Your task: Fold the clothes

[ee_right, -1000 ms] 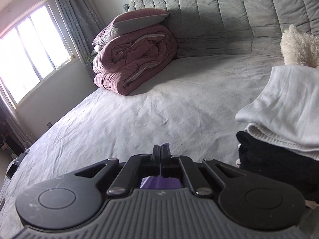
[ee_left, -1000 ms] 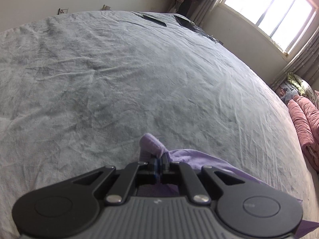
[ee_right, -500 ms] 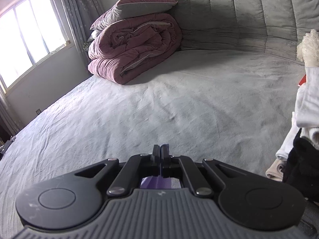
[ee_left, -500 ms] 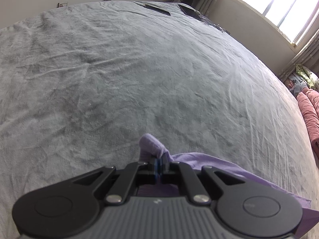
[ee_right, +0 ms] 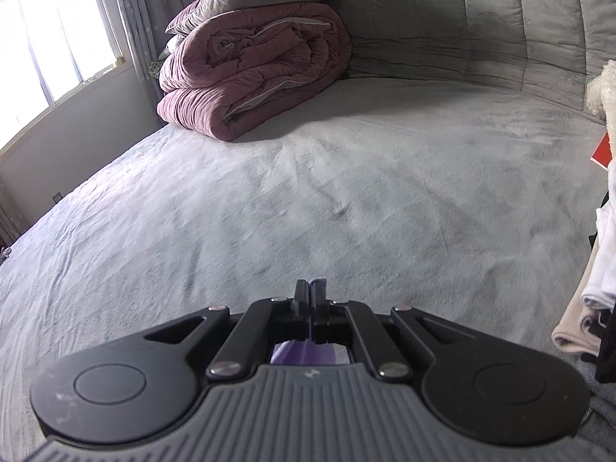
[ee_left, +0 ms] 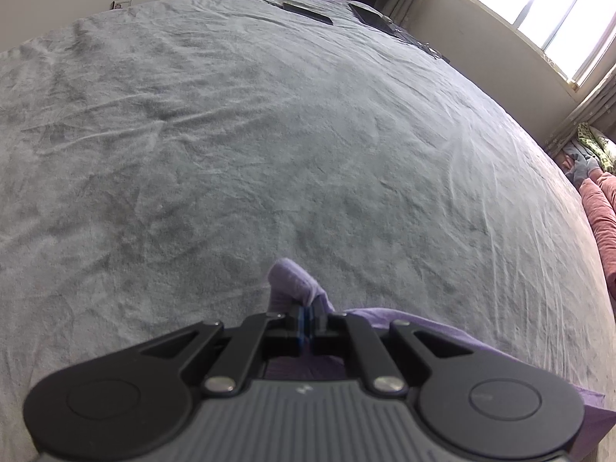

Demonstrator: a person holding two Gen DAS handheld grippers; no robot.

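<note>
The left tool [ee_left: 307,317] was held low over the grey bed [ee_left: 269,146], pointing forward across it, and its fingers were clenched on a fold of the purple garment [ee_left: 294,279]. A small bunch of the cloth stood up just past the fingertips, and the rest went to the right under the tool body, so most of it was hidden. The right tool [ee_right: 310,300] was also low and nearly level, facing the headboard [ee_right: 462,19]. Its fingers were pressed together on the same purple cloth; only a thin edge showed beside the tips and a patch below them. The garment's shape could not be made out. A rolled pink quilt [ee_right: 254,73] lay against the headboard. A clothes pile [ee_right: 593,308] was cut off at the right edge.
</note>
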